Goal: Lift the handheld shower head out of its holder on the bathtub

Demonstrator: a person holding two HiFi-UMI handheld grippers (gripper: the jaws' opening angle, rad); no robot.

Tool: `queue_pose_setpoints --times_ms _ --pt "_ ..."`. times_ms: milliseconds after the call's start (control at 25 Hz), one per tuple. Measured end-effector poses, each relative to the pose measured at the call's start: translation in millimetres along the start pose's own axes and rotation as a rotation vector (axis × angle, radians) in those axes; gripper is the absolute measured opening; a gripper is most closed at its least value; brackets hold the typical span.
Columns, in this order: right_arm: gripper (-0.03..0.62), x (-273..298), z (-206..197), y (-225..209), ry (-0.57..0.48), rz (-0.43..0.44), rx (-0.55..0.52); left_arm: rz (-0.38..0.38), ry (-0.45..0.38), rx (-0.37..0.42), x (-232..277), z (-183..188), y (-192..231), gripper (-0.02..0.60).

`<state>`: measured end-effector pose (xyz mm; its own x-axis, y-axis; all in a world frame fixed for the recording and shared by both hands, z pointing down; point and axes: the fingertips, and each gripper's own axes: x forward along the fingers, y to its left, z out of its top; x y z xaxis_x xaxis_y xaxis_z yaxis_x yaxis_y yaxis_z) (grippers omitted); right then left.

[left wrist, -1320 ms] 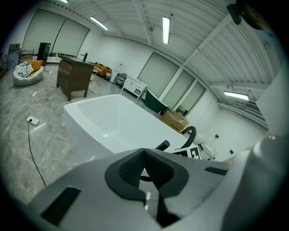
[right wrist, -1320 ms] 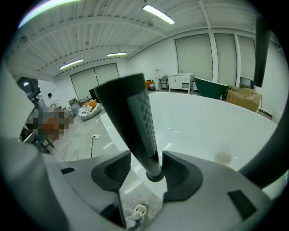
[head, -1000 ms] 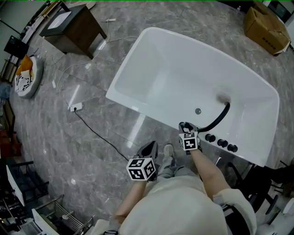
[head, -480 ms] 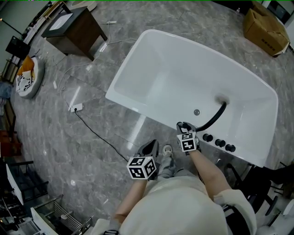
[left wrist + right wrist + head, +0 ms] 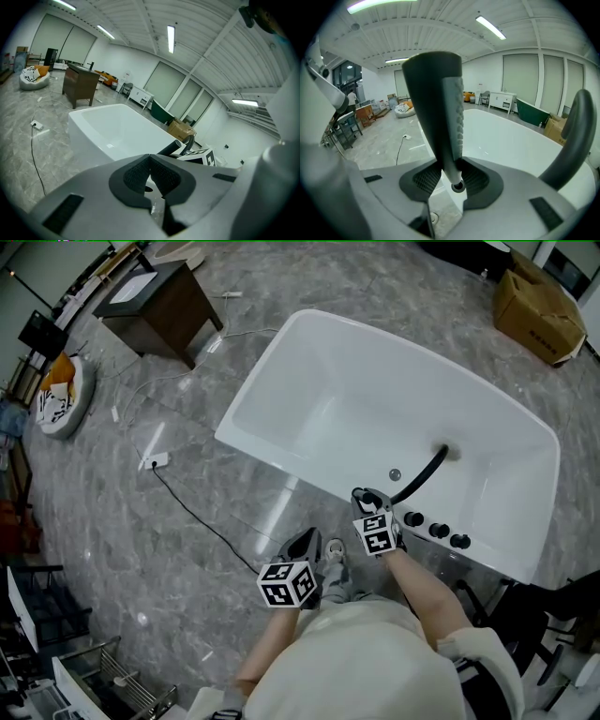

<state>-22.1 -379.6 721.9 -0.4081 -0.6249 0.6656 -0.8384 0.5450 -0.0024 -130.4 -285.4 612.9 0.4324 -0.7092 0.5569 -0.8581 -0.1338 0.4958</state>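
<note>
The dark grey handheld shower head [image 5: 438,108] stands upright between the pads of my right gripper [image 5: 453,182], which is shut on its handle. Its black hose [image 5: 424,472] runs from the gripper back to the rim of the white bathtub [image 5: 281,362]. In the head view the right gripper [image 5: 368,500] hovers over the tub's near rim, just left of three black knobs [image 5: 436,531]. My left gripper [image 5: 304,546] hangs lower over the floor beside the tub. Its pads [image 5: 138,174] meet with nothing between them.
A dark wooden cabinet [image 5: 159,301] stands at the far left of the marble floor, with a cardboard box [image 5: 532,301] at the far right. A black cable [image 5: 192,514] and a white socket [image 5: 155,461] lie on the floor left of the tub. The person's shoes [image 5: 335,554] stand by the tub.
My right gripper has risen with the shower head in it, and the hose has pulled straighter over the rim. The left gripper has shifted only slightly.
</note>
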Motion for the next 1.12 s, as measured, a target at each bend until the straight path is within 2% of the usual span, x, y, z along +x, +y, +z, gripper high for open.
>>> queue_pose_setpoints --times_ms 360,1120 --pt "0.141 -49 14 2 -0.085 0.008 0.025 -0.009 -0.019 0.015 -16 -20 -31 0.02" --pt "0.141 -165 37 6 -0.324 0.002 0.003 -0.005 -0.066 0.047 -59 -73 -85 0.02"
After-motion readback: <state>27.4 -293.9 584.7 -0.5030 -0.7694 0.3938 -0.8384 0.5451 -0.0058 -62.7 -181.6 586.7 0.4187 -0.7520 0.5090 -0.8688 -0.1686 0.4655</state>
